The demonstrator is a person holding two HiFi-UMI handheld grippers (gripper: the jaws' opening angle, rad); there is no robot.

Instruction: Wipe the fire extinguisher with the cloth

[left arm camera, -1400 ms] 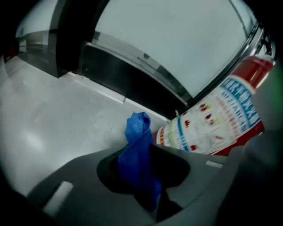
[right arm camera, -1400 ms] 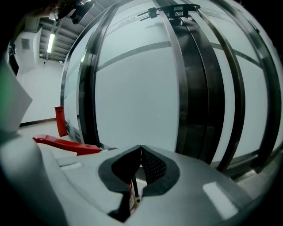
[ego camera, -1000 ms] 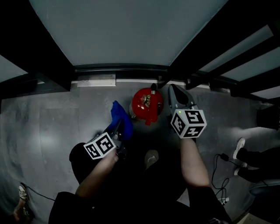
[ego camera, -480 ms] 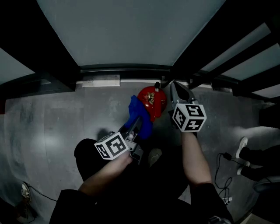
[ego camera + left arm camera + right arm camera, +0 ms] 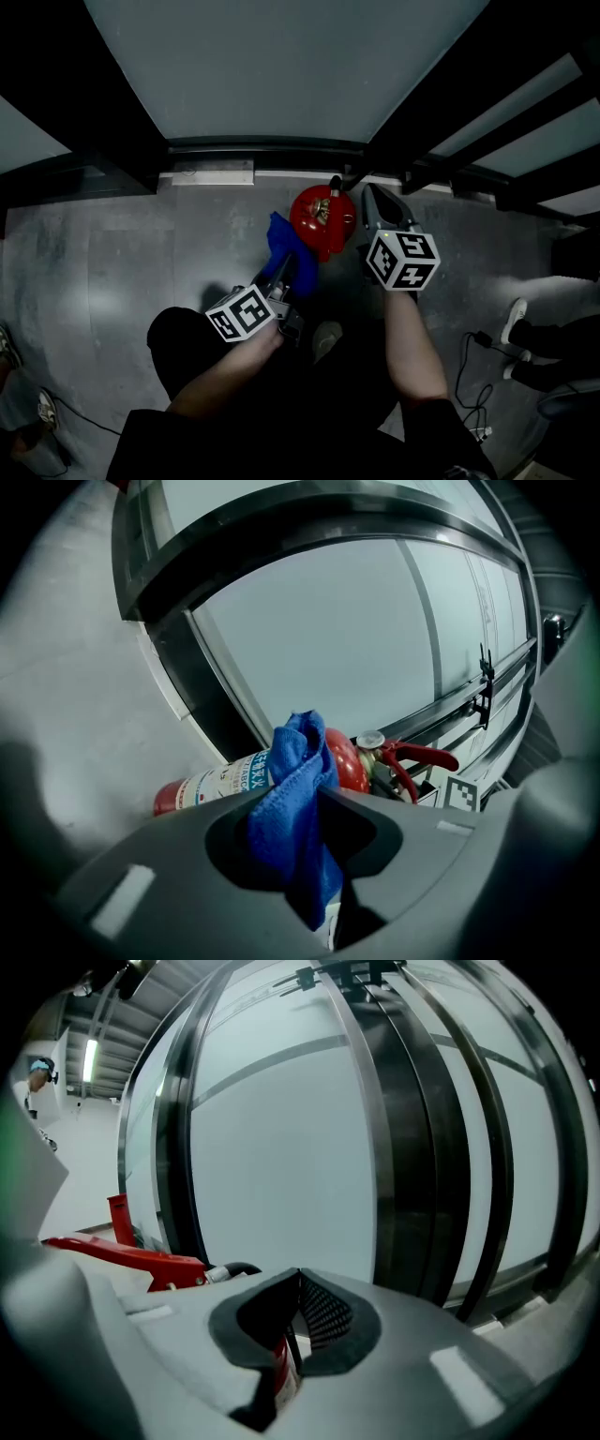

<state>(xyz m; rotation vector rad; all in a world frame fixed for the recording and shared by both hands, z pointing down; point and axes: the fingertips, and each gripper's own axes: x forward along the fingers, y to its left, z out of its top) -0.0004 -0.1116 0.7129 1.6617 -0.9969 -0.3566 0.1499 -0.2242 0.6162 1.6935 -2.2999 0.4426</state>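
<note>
The red fire extinguisher (image 5: pixel 322 218) stands on the grey floor against a glass wall. In the head view the blue cloth (image 5: pixel 281 246) lies against the extinguisher's left side. My left gripper (image 5: pixel 284 270) is shut on it. The left gripper view shows the cloth (image 5: pixel 298 808) bunched between the jaws, with the extinguisher's labelled body (image 5: pixel 211 785) and red lever (image 5: pixel 420 757) just behind it. My right gripper (image 5: pixel 372 204) hangs close beside the extinguisher's right side. In the right gripper view its tips (image 5: pixel 298 1283) meet with nothing between them; the red lever (image 5: pixel 122 1252) shows at the left.
A glass wall (image 5: pixel 272 66) with dark frames rises right behind the extinguisher. My own shoe (image 5: pixel 325 339) is just below the grippers. A cable (image 5: pixel 473 356) and another person's shoes (image 5: pixel 517 319) lie at the right; a foot (image 5: pixel 42 408) shows at lower left.
The left gripper carried the cloth rightward up to the extinguisher's side, then eased slightly back to the left. The right gripper has stayed beside the extinguisher.
</note>
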